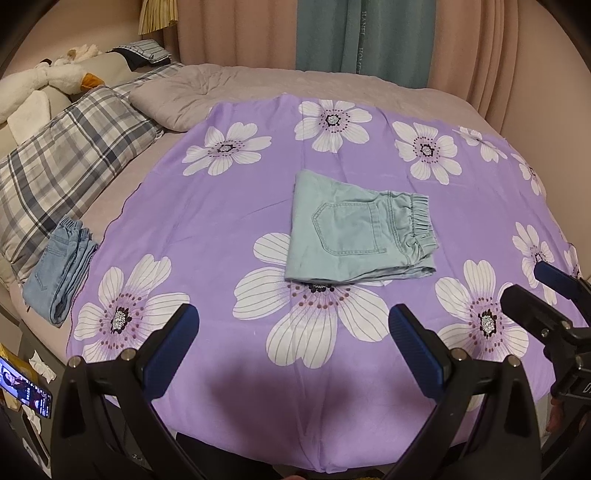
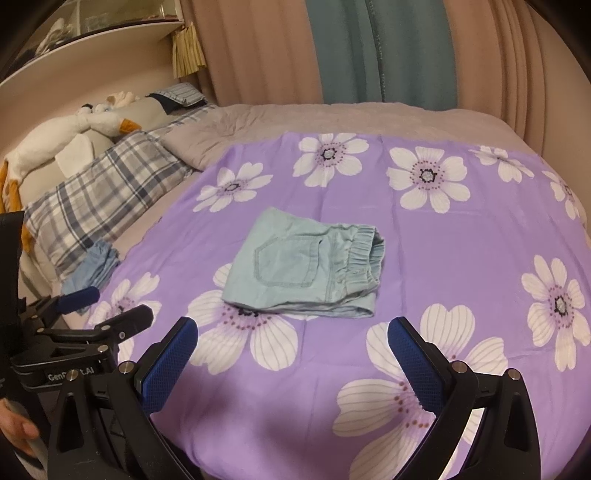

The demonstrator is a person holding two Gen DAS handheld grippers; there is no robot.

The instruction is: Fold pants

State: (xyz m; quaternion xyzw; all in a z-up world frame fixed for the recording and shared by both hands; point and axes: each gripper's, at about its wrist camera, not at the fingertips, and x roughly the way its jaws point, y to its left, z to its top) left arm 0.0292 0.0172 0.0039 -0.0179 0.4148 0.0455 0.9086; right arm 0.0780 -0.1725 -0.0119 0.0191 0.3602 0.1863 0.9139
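Observation:
Pale mint-green pants point(image 1: 354, 232) lie folded into a compact rectangle on the purple flowered sheet point(image 1: 207, 229), back pocket up, elastic waistband to the right. They also show in the right wrist view point(image 2: 303, 273). My left gripper point(image 1: 293, 325) is open and empty, held above the sheet in front of the pants. My right gripper point(image 2: 291, 339) is open and empty, also in front of the pants. The right gripper shows at the right edge of the left wrist view point(image 1: 543, 288); the left gripper shows at the left of the right wrist view point(image 2: 107, 302).
Folded blue jeans point(image 1: 59, 273) lie at the sheet's left edge beside a plaid pillow point(image 1: 66, 173). A plush goose point(image 1: 40, 81) and grey quilt point(image 1: 192, 96) sit at the back left. Curtains point(image 1: 354, 33) hang behind the bed. A phone point(image 1: 22, 387) is at lower left.

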